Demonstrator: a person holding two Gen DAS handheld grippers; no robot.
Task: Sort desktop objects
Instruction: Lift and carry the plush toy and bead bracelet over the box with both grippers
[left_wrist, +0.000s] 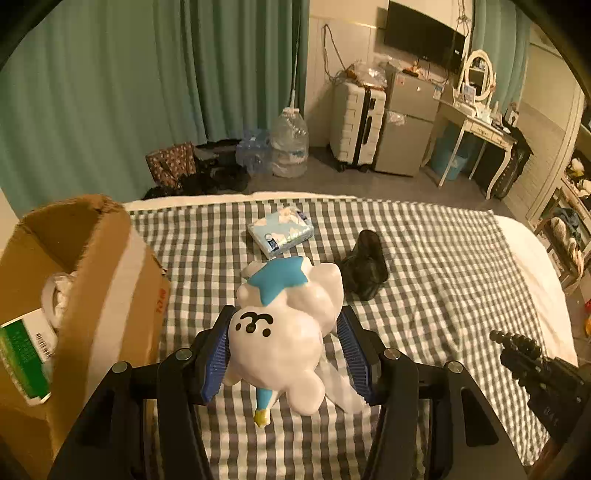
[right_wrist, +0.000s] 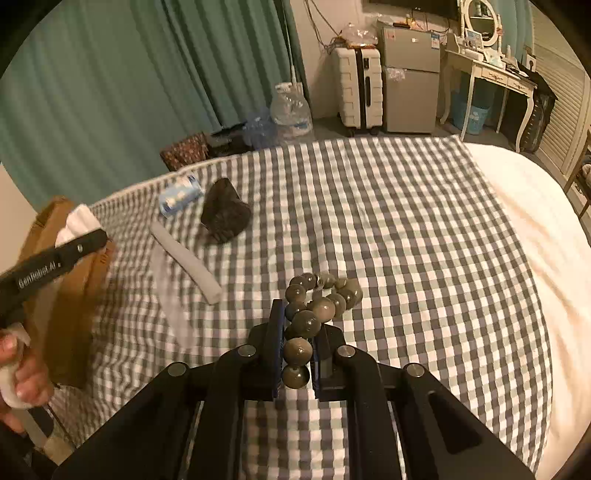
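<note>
In the left wrist view my left gripper (left_wrist: 286, 354) is shut on a white plush toy (left_wrist: 284, 325) with a blue star and a small black face, held clear above the checked bedspread (left_wrist: 443, 277). A brown cardboard box (left_wrist: 92, 277) stands open just to its left, with white stuff and a green-labelled pack inside. In the right wrist view my right gripper (right_wrist: 299, 328) is shut on a string of large olive-grey beads (right_wrist: 321, 299), whose far loop hangs out past the fingertips. A hand (right_wrist: 18, 354) holds the left gripper's handle at that view's left edge.
On the bedspread lie a blue tissue pack (left_wrist: 280, 230), a black crumpled object (left_wrist: 364, 266) and a grey rolled cloth (right_wrist: 188, 258). A white duvet (right_wrist: 535, 221) covers the bed's right side. Beyond the bed stand water bottles (left_wrist: 290, 144), a suitcase (left_wrist: 356, 125) and a dressing table (left_wrist: 476, 122).
</note>
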